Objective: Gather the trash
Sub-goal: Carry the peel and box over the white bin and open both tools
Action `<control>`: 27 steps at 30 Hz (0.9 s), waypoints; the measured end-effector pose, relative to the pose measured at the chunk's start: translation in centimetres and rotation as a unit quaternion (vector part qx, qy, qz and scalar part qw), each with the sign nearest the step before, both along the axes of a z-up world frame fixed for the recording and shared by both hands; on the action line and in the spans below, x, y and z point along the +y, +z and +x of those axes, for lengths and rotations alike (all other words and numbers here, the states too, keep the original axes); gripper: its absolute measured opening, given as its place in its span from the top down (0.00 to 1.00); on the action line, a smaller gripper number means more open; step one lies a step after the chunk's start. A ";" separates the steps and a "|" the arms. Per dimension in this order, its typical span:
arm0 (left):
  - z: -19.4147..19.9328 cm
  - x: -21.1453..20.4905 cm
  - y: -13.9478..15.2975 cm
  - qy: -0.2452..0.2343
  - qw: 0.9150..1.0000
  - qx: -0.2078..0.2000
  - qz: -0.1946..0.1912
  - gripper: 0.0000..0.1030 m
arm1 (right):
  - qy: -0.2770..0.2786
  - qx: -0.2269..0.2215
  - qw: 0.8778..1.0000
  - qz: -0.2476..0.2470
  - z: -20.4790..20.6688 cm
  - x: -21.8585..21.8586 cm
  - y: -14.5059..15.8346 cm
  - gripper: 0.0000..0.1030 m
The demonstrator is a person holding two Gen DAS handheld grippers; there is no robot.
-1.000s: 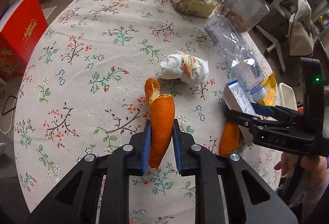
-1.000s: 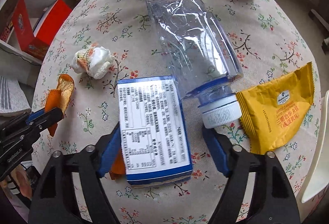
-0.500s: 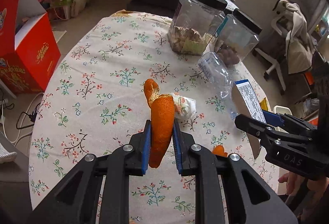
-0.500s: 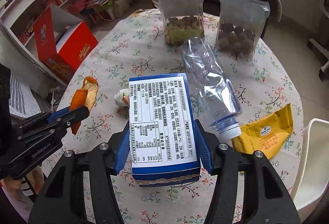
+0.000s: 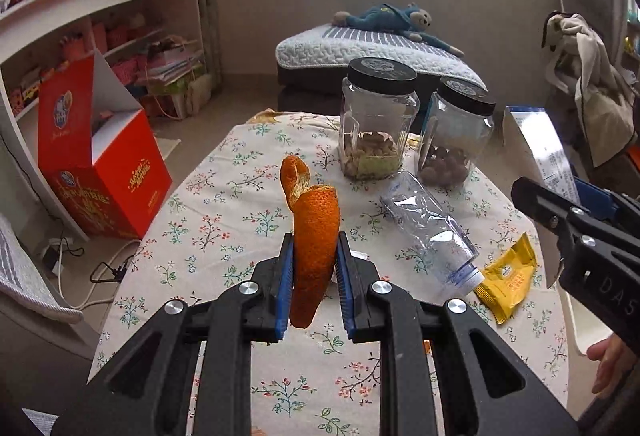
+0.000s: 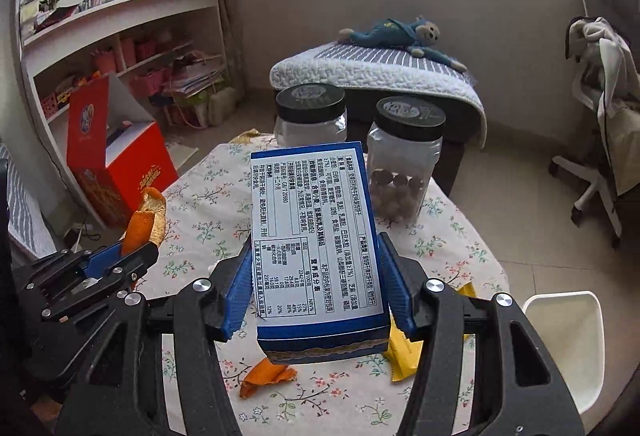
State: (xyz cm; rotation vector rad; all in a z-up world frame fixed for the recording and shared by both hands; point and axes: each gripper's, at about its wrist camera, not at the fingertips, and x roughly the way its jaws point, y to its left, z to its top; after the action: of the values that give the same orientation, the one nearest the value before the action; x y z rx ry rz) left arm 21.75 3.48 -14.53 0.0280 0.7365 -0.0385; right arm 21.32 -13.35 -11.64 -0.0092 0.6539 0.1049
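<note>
Currently your left gripper (image 5: 312,272) clamps an orange peel (image 5: 314,236) and your right gripper (image 6: 316,292) clamps a blue box (image 6: 316,236) above the table (image 5: 224,204), while the bottle (image 5: 430,232), yellow wrapper (image 5: 506,276) and second peel (image 6: 264,376) remain uncollected.

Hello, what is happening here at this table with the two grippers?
A person is clearing trash from a flowered table. The left gripper is shut on a strip of orange peel, held above the cloth. The right gripper clamps a blue and white carton, also off the table. On the table lie a crushed plastic bottle, a yellow snack packet and another peel piece, beside two jars.
</note>
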 end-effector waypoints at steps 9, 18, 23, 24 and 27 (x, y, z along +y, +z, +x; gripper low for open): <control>-2.0 -2.1 2.7 0.037 0.997 -0.061 -0.012 0.80 | -0.028 -0.030 0.999 -0.010 -1.6 -3.1 1.4 0.47; -3.5 -6.0 5.1 0.016 0.997 -0.079 -0.016 0.80 | -0.061 -0.053 0.997 -0.002 -3.3 -6.8 2.5 0.47; -4.3 -9.1 6.4 -0.010 0.996 -0.091 -0.011 0.80 | -0.086 -0.067 0.994 0.003 -4.3 -9.2 3.4 0.47; -4.5 -9.7 6.5 -0.015 0.996 -0.092 -0.010 0.80 | -0.092 -0.069 0.993 0.004 -4.5 -9.7 3.5 0.47; -4.8 -11.3 6.8 -0.028 0.995 -0.092 -0.008 0.80 | -0.110 -0.070 0.991 0.011 -5.0 -11.5 3.8 0.47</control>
State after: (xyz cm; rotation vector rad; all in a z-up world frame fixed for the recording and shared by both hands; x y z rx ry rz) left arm 16.91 -7.82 -7.72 0.0361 0.5502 -0.0941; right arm 16.29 -24.85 -7.88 0.0764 0.5091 -0.1002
